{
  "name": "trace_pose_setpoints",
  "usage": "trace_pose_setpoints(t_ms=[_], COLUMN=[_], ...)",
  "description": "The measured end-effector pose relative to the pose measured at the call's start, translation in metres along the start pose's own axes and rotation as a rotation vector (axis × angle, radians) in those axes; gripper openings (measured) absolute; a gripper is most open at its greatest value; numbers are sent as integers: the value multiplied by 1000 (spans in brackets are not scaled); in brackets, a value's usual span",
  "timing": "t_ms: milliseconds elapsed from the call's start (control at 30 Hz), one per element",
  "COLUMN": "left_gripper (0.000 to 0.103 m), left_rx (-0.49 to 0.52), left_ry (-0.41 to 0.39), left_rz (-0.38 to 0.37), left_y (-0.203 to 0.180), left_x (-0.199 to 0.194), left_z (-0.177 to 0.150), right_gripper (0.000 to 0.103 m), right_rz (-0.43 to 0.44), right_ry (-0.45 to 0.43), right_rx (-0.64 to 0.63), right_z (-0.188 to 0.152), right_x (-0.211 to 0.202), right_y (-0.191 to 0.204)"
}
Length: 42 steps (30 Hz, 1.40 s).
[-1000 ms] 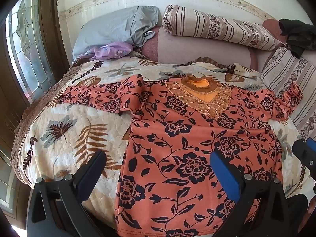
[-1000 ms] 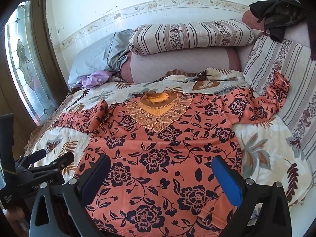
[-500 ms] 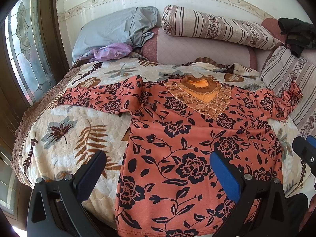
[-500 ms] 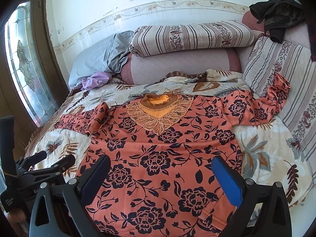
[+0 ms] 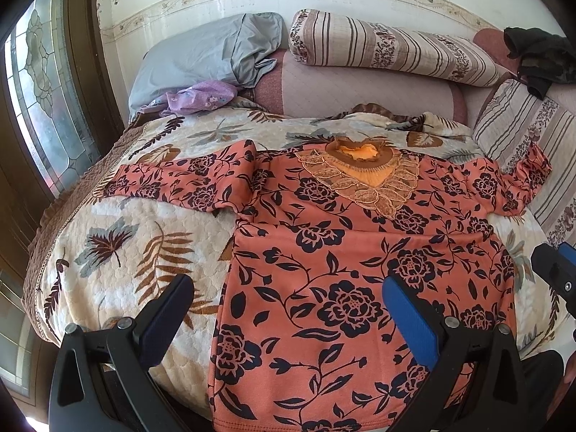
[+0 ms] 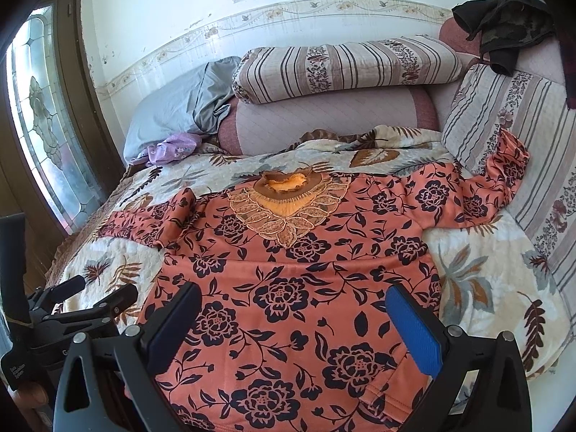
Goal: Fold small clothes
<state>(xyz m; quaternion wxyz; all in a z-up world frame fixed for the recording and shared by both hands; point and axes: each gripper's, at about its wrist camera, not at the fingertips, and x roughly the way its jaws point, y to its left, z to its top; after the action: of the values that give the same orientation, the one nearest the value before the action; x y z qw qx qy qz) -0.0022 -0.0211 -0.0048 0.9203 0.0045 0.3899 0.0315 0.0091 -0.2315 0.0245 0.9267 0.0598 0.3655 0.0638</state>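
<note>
An orange top with black flowers [image 5: 334,270] [image 6: 288,288] lies spread flat on the bed, neck with a lace collar [image 5: 363,176] at the far end, hem near me. Its left sleeve [image 5: 172,183] lies out across the quilt. Its right sleeve [image 6: 504,180] runs up against a striped cushion. My left gripper [image 5: 288,309] is open and empty, held above the hem's left part. My right gripper [image 6: 293,320] is open and empty, above the hem's right part. Each gripper shows at the edge of the other's view.
A leaf-pattern quilt [image 5: 118,252] covers the bed. At the head are a grey pillow [image 5: 201,54], a purple cloth [image 5: 198,97], a striped bolster [image 5: 388,50] and a pink backrest. Striped cushions [image 6: 522,136] line the right side, dark clothing [image 6: 504,25] on top. A stained-glass window [image 5: 39,100] is left.
Both grippers have drifted slightly; the views shift a little. The top has not moved and both grippers stay open.
</note>
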Motion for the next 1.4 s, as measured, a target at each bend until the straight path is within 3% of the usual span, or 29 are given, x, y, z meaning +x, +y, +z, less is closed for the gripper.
trace_pose_setpoints(t_ms=[533,1067,1233,1400], left_gripper=[103,103,103,103], left_rx=[18,33,-12,-79], left_ry=[0,23,70,148], left_rz=[2,5,4,35], left_y=[-6,-12,7,30], left_x=[2,17,40,85], left_z=[3,3,0,1], right_gripper=[103,103,103,103], right_rz=[30,25,25,-60], right_ry=[-57,16,73,107], right_rx=[31,45,71,156], right_z=[2,1,-8,-12], right_x=[5,22,38,45], right_y=[-6,-17,-44,-116])
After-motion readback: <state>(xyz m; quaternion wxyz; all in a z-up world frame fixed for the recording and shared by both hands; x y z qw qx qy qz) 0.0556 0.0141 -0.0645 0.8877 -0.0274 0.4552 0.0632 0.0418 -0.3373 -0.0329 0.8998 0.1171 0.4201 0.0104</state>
